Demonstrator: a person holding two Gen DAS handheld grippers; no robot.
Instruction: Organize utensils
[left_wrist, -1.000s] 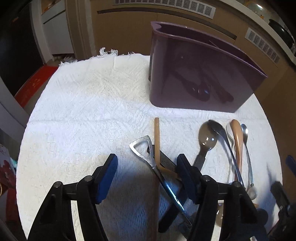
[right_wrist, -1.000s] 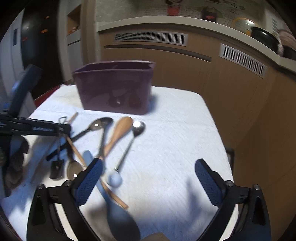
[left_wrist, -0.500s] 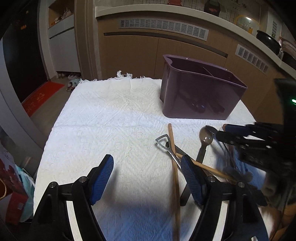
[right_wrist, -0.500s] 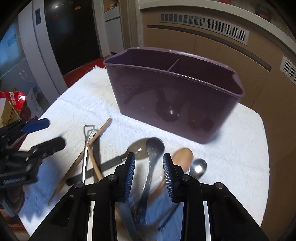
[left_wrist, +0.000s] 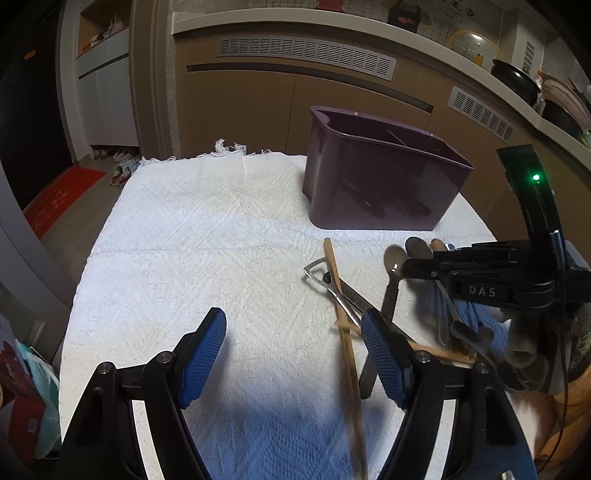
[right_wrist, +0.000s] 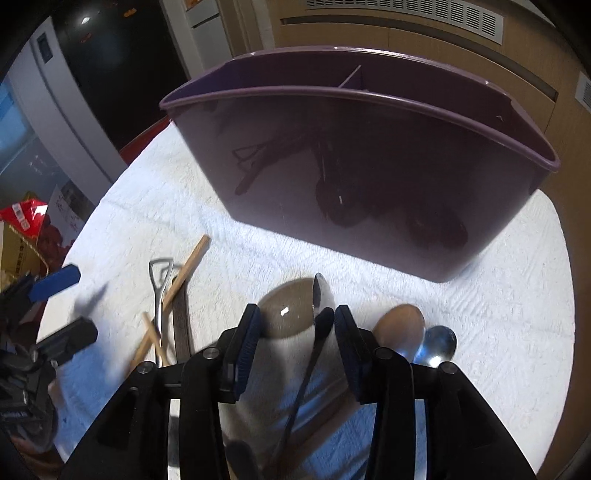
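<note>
A dark purple divided utensil holder (left_wrist: 384, 181) stands at the far right of the white cloth; it also fills the top of the right wrist view (right_wrist: 369, 155). Loose utensils lie in front of it: wooden chopsticks (left_wrist: 340, 295), a metal bottle opener (left_wrist: 325, 277), several spoons (left_wrist: 395, 258). My left gripper (left_wrist: 295, 354) is open and empty above the cloth, left of the pile. My right gripper (right_wrist: 297, 343) hangs low over the spoons, its jaws narrowed around the thin handle of a metal spoon (right_wrist: 321, 295), a small gap still showing. A wooden spoon (right_wrist: 399, 325) and a steel spoon (right_wrist: 437, 341) lie beside it.
The white cloth (left_wrist: 207, 236) covers the table; its left and near edges drop off. Brown cabinets (left_wrist: 258, 99) stand behind. The right gripper's body (left_wrist: 491, 284) shows at the right of the left wrist view. A red box (right_wrist: 26, 221) sits off the table.
My right gripper has swung in over the spoons, lowered, and narrowed its jaws around the metal spoon's handle. My left gripper has drawn back and up, staying open.
</note>
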